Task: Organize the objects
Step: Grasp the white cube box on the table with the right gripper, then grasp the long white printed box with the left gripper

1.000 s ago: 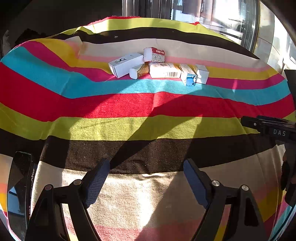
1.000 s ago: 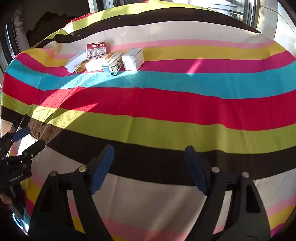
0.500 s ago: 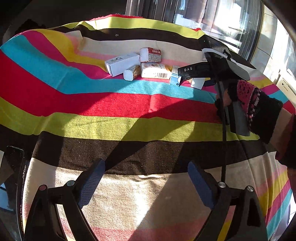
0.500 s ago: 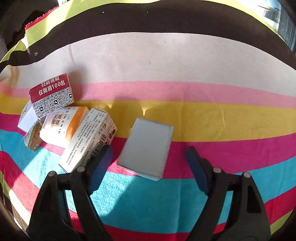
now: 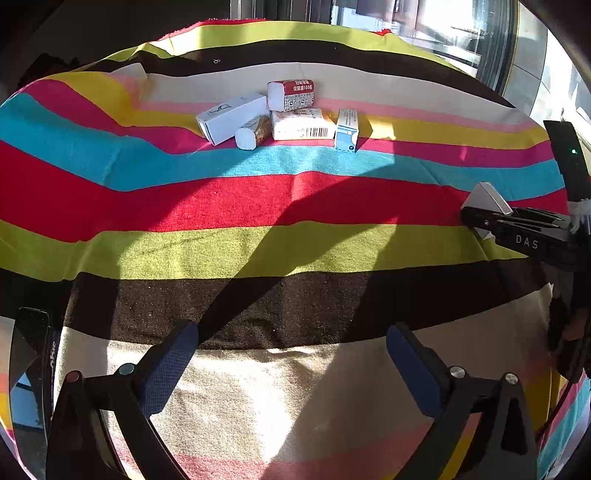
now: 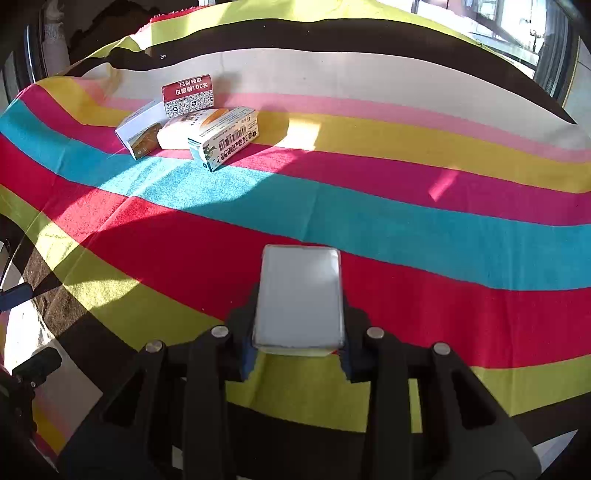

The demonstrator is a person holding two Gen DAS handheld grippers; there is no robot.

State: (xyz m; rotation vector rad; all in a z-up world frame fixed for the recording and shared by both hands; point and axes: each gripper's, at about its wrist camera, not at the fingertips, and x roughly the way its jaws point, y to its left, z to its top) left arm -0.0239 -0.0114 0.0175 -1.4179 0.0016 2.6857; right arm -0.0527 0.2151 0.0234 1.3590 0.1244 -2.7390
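Observation:
My right gripper point(image 6: 299, 314) has its jaws closing on a plain white box point(image 6: 299, 295), pads pressing on both of its sides, held above the red stripe. The left wrist view shows the same box point(image 5: 485, 197) in the right gripper point(image 5: 476, 218) at the right edge. Far back on the striped cloth point(image 5: 295, 199) lies a huddle of boxes: a long white one point(image 5: 231, 116), a red-and-white one point(image 5: 291, 94), an orange-and-white one point(image 5: 301, 125), a blue-and-white one point(image 5: 347, 129) and a small brown one point(image 5: 253, 133). My left gripper point(image 5: 290, 336) hangs over the near beige stripe, jaws opening, nothing between them.
The cloth covers the whole surface and falls away at the far edge. Windows point(image 5: 480, 33) stand behind at the right. A dark flat object point(image 5: 29, 350) sits at the near left edge. Broad shadows and sun patches cross the stripes.
The right gripper reached the pile, closed on the white box and drew it back to the near right. The pile has one box fewer. The left jaws spread wider.

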